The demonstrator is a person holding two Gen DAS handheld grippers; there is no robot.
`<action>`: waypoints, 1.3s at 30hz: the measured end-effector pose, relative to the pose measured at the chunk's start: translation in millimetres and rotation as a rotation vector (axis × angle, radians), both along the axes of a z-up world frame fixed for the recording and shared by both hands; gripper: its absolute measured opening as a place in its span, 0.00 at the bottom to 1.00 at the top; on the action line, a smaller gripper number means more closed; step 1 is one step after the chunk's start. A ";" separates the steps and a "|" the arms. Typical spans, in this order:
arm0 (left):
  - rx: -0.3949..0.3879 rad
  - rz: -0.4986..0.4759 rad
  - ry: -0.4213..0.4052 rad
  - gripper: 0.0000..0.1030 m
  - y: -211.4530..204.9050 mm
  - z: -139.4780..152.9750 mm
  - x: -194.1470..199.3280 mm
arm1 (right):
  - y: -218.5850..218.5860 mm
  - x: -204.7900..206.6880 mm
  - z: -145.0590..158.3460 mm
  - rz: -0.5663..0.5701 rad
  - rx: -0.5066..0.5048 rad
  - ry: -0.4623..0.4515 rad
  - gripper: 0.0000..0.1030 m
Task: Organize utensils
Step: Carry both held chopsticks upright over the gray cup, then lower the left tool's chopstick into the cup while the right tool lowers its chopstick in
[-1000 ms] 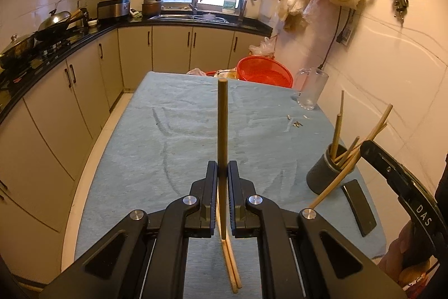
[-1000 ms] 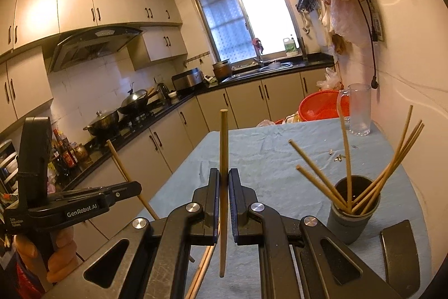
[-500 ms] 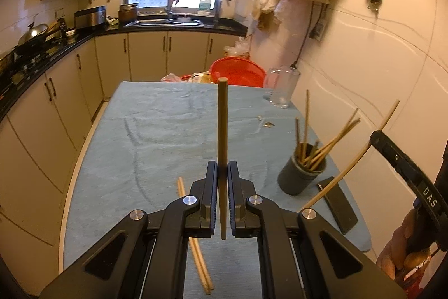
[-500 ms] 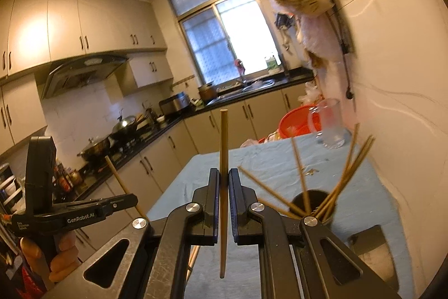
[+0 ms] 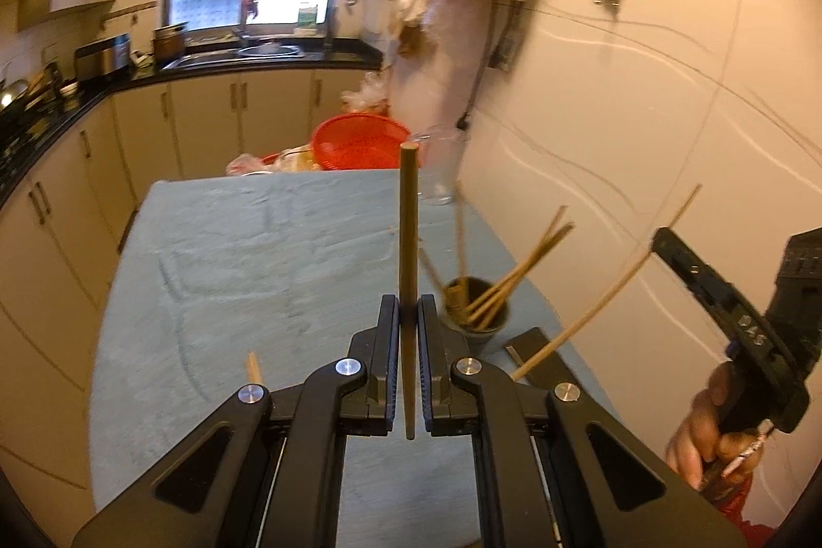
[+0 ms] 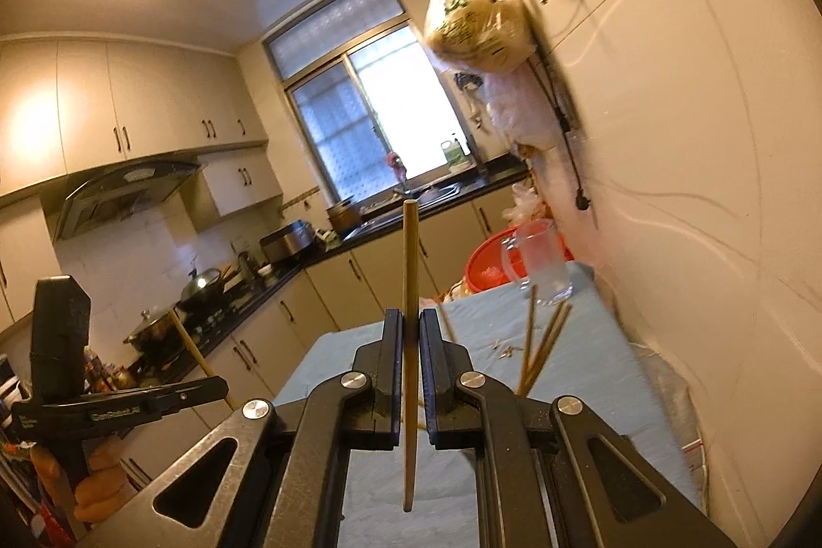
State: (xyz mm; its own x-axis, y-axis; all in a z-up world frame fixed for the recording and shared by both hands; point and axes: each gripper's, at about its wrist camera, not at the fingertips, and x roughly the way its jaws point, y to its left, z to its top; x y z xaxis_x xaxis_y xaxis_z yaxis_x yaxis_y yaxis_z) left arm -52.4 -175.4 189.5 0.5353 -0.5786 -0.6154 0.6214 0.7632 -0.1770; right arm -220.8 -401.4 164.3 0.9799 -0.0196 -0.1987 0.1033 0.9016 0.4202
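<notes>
My left gripper (image 5: 408, 304) is shut on a brown chopstick (image 5: 408, 214) that stands upright between its jaws, above the blue-grey cloth. Just right of it sits a dark cup (image 5: 478, 317) holding several chopsticks. My right gripper (image 6: 409, 317) is shut on a second chopstick (image 6: 410, 260), also upright. In the left wrist view the right gripper (image 5: 661, 239) comes in from the right, its chopstick (image 5: 591, 312) slanting down toward the cup. In the right wrist view, the left gripper (image 6: 222, 386) shows at the left. The cup's chopsticks (image 6: 539, 347) poke up behind my right fingers; the cup itself is hidden.
A loose chopstick (image 5: 253, 368) lies on the cloth-covered table (image 5: 231, 250) near the left jaw. A flat black slab (image 5: 539, 350) lies beside the cup. A glass mug (image 6: 539, 273) and red basin (image 5: 359, 137) stand at the far end. The tiled wall (image 5: 642, 111) runs along the right.
Both grippers have risen and swung right, each still holding its chopstick. The cup now sits close beside the left jaws. In the right view it has sunk behind the fingers.
</notes>
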 end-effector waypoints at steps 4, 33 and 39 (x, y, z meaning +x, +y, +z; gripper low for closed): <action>-0.011 -0.046 -0.004 0.06 -19.2 11.6 -4.6 | -12.9 -5.7 1.7 -0.029 0.004 -0.012 0.07; 0.002 -0.032 0.004 0.06 -137.5 7.3 63.2 | -51.7 45.1 -10.8 -0.131 -0.046 0.017 0.07; 0.032 -0.016 0.024 0.06 -142.9 -11.0 76.0 | -53.2 61.3 -23.2 -0.121 -0.051 0.059 0.07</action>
